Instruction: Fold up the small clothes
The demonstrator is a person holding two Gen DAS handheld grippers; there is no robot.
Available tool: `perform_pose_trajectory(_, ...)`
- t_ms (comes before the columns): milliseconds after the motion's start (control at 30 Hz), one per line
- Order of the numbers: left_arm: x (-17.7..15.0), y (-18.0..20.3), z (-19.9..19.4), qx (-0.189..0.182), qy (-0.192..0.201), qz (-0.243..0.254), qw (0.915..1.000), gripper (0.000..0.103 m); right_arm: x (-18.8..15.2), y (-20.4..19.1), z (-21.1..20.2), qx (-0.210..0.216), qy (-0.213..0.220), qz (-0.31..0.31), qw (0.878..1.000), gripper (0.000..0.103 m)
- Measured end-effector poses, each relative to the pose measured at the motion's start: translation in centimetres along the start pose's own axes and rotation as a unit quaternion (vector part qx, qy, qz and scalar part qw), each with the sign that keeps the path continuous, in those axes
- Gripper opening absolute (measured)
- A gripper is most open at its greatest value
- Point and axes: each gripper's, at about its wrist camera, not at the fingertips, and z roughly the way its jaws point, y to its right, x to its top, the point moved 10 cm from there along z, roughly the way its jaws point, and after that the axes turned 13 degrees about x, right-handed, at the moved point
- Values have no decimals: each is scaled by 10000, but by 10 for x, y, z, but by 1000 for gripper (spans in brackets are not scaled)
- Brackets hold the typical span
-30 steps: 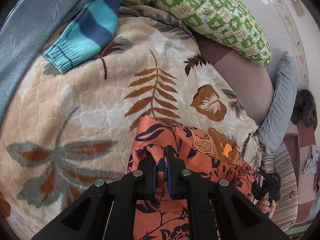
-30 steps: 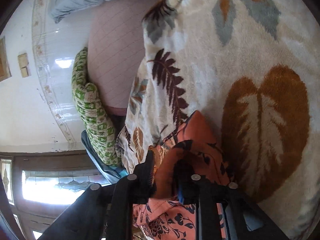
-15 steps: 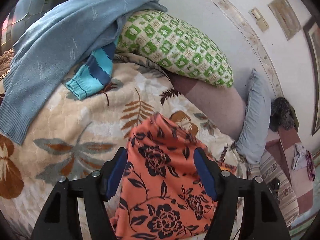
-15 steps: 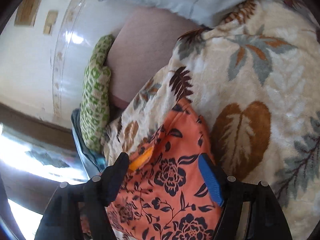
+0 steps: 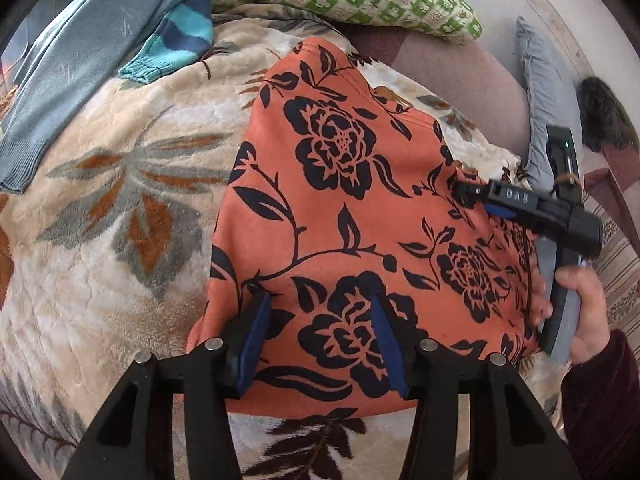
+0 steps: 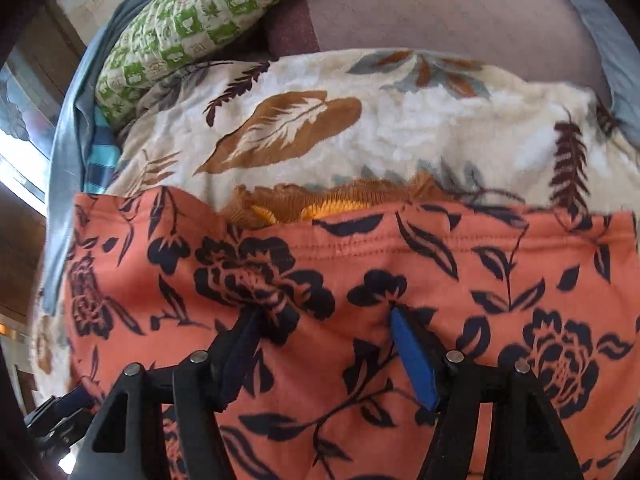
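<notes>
Left wrist view: the left gripper (image 5: 318, 334) hangs wide open over the near edge of the orange black-flowered cotton garment (image 5: 340, 184), which stretches away across the cream leaf-print fleece blanket (image 5: 100, 208). The right gripper (image 5: 464, 192) sits at the garment's right edge.

Right wrist view: right gripper (image 6: 324, 320) wide open above the garment (image 6: 500, 280), holding nothing; hem crosswise ahead. No containers visible.

A leaf-print blanket (image 5: 120, 208) carries the orange floral garment (image 5: 340, 208), apparently folded, and a blue sweater (image 5: 80, 52).
</notes>
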Motion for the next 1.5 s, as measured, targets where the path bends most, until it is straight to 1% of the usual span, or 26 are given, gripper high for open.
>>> perform_pose_trajectory(67,-3,3,-1,127,-14,184,9997,52,14,13,-6,-44,171,267,9995,70)
perform_pose_trajectory(133,-4,5,-1,153,-55,194,9997,52,22,40,-27,-291,535,594,9964,70)
perform_pose_trajectory(167,-4,5,-1,144,-60,175,9997,52,22,53,-42,-325,733,724,9941,70)
perform_pose_trajectory(200,-4,5,-2,128,-56,148,9998,53,21,66,-57,-323,905,854,9917,70)
perform_pose_trajectory(267,-6,5,-4,109,-65,141,9998,53,11,88,-86,-142,1117,1091,9876,70)
perform_pose_trajectory(333,-11,2,-4,130,-102,113,9998,53,-7,111,-105,-42,1081,1263,9861,70)
perform_pose_trajectory(433,-15,-4,-5,119,-233,-134,9996,53,-52,151,-115,-362,666,1522,9854,70)
perform_pose_trajectory(500,-17,-6,-7,163,-327,-239,9990,53,-86,177,-117,-600,425,1799,9809,69)
perform_pose_trajectory(533,-17,-6,-6,213,-387,-291,9986,53,-99,185,-121,-545,468,2007,9770,69)
perform_pose_trajectory(567,-18,-8,-9,268,-428,-350,9981,53,-109,190,-129,-409,625,2237,9718,69)
perform_pose_trajectory(600,-18,-8,-13,329,-436,-396,9977,53,-114,190,-139,-361,832,2351,9677,69)
perform_pose_trajectory(633,-19,-9,-18,395,-415,-416,9975,53,-116,186,-151,-348,1052,2279,9673,69)
perform_pose_trajectory(700,-19,-5,-27,505,-329,-376,9975,54,-118,164,-166,-210,1408,1931,9708,69)
perform_pose_trajectory(833,-25,13,-33,478,-318,-291,9979,58,-127,107,-166,361,1602,1403,9764,69)
perform_pose_trajectory(900,-30,21,-27,620,-367,-192,9972,58,-136,85,-155,472,1427,1157,9818,69)
perform_pose_trajectory(967,-33,17,-13,982,-443,-120,9941,59,-154,80,-132,329,897,1086,9895,69)
perform_pose_trajectory(1000,-35,13,-6,1114,-512,-164,9923,59,-170,82,-117,200,491,1094,9926,69)
perform_pose_trajectory(1033,-35,11,-2,1082,-498,-263,9925,59,-179,82,-108,91,281,925,9953,70)
perform_pose_trajectory(1067,-34,9,-3,1032,-466,-373,9929,59,-179,78,-111,-49,410,592,9974,70)
perform_pose_trajectory(1100,-34,7,-5,1015,-483,-465,9926,59,-181,74,-113,-185,359,453,9982,70)
perform_pose_trajectory(1133,-34,5,-8,1036,-511,-521,9919,59,-185,72,-114,-233,297,441,9983,70)
perform_pose_trajectory(1200,-34,4,-16,1054,-510,-628,9911,59,-187,72,-119,-198,452,589,9970,70)
perform_pose_trajectory(1267,-32,8,-25,994,-412,-694,9918,59,-187,68,-125,-73,618,775,9950,70)
perform_pose_trajectory(1300,-31,13,-28,940,-346,-690,9926,59,-184,63,-128,75,722,829,9939,70)
perform_pose_trajectory(1433,-27,43,-31,856,-172,-475,9950,59,-172,37,-129,556,1074,903,9886,70)
perform_pose_trajectory(1500,-25,55,-28,1022,-106,-314,9942,61,-166,24,-123,677,1110,827,9880,70)
